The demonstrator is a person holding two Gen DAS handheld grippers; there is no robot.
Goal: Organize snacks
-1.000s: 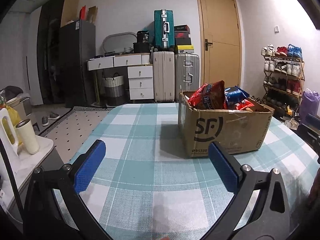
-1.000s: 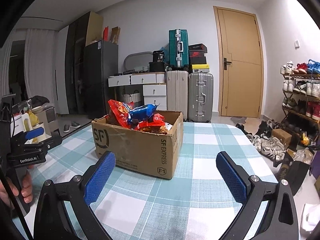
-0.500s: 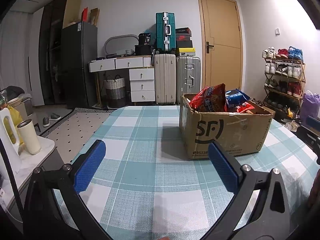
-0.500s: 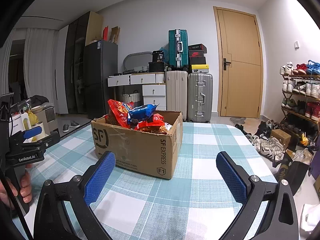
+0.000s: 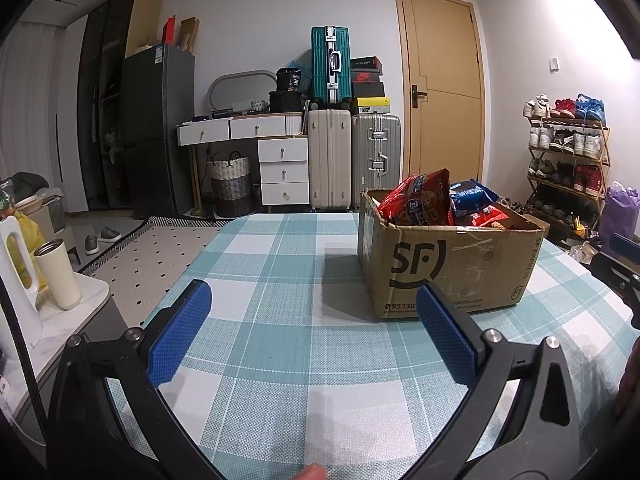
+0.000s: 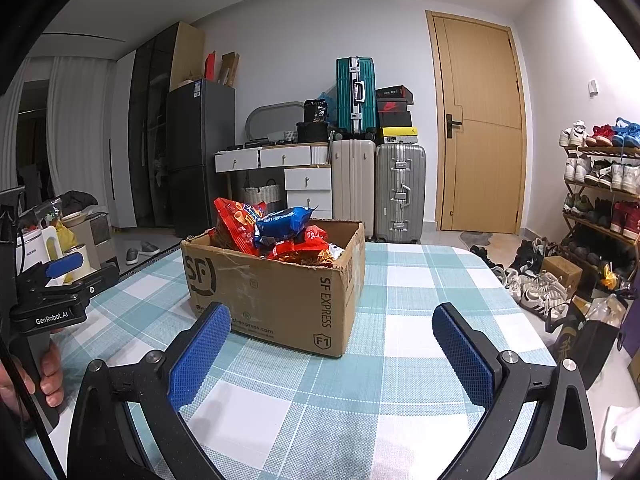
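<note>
A brown cardboard box (image 5: 452,264) printed "SF" stands on the teal checked tablecloth (image 5: 288,344), to the right in the left wrist view and left of centre in the right wrist view (image 6: 276,292). Red snack bags (image 5: 420,204) and a blue snack bag (image 6: 286,222) stick out of its open top. My left gripper (image 5: 312,332) hovers open over the cloth, short of the box and to its left, with nothing between its blue pads. My right gripper (image 6: 332,350) is open too, empty, facing the box's near corner. A hand (image 6: 24,376) holds the left gripper's handle.
Beyond the table stand suitcases (image 5: 352,160), a white drawer desk (image 5: 264,148), a dark fridge (image 5: 156,132) and a wooden door (image 5: 444,112). A shoe rack (image 6: 600,184) and loose shoes (image 6: 532,284) lie right. A side counter with a cream tumbler (image 5: 58,274) sits left.
Both views sit slightly higher and the box appears a little farther back in the left wrist view. Both grippers stayed open and the box and snacks have not moved.
</note>
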